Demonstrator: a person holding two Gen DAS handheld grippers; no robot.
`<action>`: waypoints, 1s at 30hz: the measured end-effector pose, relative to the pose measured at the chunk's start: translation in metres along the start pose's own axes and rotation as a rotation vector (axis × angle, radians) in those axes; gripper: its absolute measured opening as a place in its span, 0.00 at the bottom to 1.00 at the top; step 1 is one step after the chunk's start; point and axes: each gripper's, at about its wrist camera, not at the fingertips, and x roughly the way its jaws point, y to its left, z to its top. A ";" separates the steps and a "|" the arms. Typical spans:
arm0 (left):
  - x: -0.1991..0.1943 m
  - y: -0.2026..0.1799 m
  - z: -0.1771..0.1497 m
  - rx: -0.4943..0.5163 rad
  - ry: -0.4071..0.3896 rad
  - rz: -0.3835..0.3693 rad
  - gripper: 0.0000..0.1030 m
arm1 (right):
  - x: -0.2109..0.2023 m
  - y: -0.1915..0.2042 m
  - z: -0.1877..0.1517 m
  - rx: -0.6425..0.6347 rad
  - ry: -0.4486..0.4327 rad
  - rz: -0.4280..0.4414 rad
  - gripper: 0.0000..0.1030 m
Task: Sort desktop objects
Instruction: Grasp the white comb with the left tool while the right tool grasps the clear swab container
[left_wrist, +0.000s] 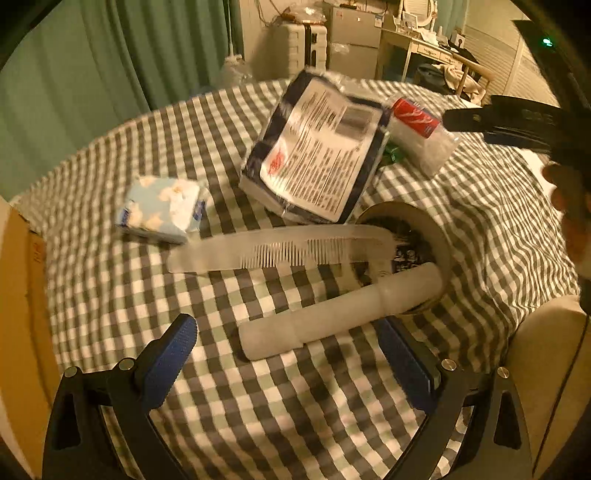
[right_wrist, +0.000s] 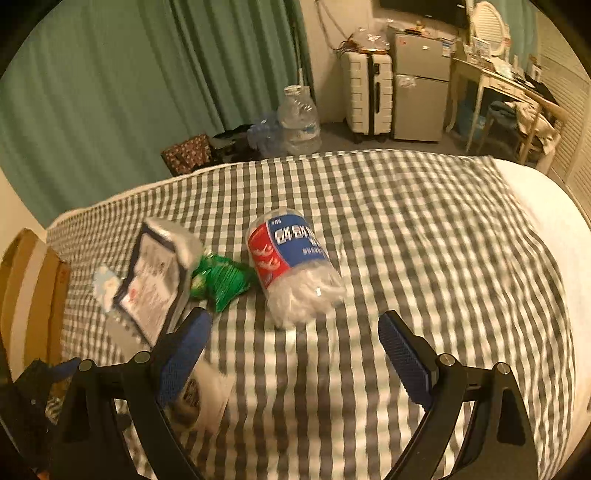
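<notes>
Round tub (left_wrist: 441, 236) holds white tube (left_wrist: 340, 314), comb (left_wrist: 280, 249); left tongs (left_wrist: 295, 354), right tongs (right_wrist: 295, 350) both spread, empty.

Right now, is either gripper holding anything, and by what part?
Nothing is held. The left gripper and right gripper are both open above the checked cloth.

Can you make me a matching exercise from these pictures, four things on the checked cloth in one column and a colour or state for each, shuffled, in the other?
Things:
1. comb
2. clear jar
3. snack packet
4. tissue pack

Descriptions:
A. green and crinkled
B. pale blue with a printed pattern
C. lying on its side, red and blue label
D. long and white, one end over a round container

Pairs: 1-D, 2-C, 3-A, 4-B
</notes>
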 end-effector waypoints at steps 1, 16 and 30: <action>0.004 0.002 0.001 -0.003 0.009 -0.020 0.98 | 0.007 0.002 0.003 -0.018 0.007 -0.008 0.90; 0.017 -0.019 0.000 0.211 0.033 -0.101 0.48 | 0.078 0.003 0.011 -0.083 0.125 0.016 0.65; 0.007 -0.056 -0.015 0.247 0.113 -0.050 0.06 | 0.007 -0.006 -0.049 0.028 0.138 0.082 0.65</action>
